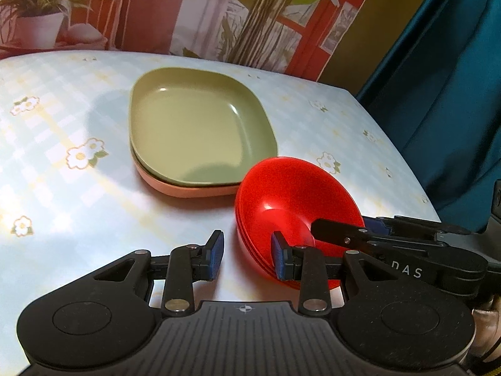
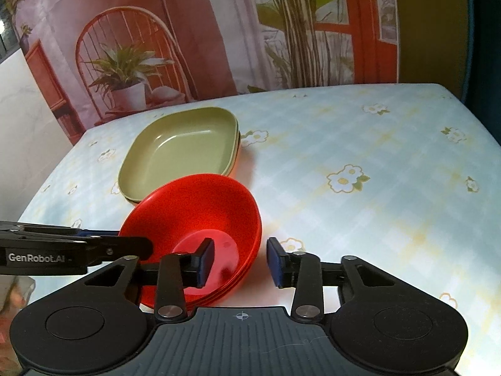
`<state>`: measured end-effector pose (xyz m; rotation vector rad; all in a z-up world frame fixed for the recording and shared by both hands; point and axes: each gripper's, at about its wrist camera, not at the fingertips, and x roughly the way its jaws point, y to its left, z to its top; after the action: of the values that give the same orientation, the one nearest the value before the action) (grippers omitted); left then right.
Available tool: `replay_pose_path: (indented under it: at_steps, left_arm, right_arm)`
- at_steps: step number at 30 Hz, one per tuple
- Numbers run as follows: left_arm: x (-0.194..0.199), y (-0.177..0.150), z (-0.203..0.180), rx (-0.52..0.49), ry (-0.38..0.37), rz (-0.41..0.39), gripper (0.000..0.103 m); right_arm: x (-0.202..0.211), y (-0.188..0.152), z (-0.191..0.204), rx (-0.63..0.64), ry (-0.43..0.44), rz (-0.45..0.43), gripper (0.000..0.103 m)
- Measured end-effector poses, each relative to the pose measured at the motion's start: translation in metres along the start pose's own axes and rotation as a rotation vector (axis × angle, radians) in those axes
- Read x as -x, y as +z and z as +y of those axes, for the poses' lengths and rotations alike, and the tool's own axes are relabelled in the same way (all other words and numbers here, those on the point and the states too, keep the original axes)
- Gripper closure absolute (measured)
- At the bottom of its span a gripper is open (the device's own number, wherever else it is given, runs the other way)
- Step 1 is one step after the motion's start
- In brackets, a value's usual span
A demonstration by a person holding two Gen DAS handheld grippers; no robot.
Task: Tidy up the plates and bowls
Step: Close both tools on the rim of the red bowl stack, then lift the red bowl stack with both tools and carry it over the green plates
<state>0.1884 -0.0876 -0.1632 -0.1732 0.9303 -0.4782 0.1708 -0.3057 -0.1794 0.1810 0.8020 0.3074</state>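
Observation:
A stack of red bowls sits on the table near its front edge; it also shows in the right wrist view. Behind it lies a green rectangular plate stacked on a pink one, also in the right wrist view. My left gripper is open and straddles the bowls' left rim, one finger inside the bowl. My right gripper is open and straddles the bowls' right rim, its left finger inside the bowl. Each gripper shows in the other's view.
The table has a pale blue checked cloth with flowers. A printed backdrop stands behind it, a teal curtain to the right. The table's right edge runs close to the bowls.

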Motion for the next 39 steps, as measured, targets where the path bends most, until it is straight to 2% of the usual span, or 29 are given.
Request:
replay_pose_path:
  at_steps: [5, 19, 39]
  left_arm:
    - [-0.004, -0.002, -0.002, -0.001, -0.046, 0.007, 0.07]
    - [0.002, -0.003, -0.005, -0.021, -0.031, -0.006, 0.07]
    - [0.038, 0.019, 0.002, -0.043, -0.035, -0.107, 0.07]
  right_arm:
    - [-0.001, -0.001, 0.002, 0.007, 0.001, 0.003, 0.076]
    - [0.004, 0.002, 0.007, 0.006, 0.006, -0.001, 0.079]
    - [0.021, 0.034, 0.025, 0.029, 0.033, -0.047, 0.079]
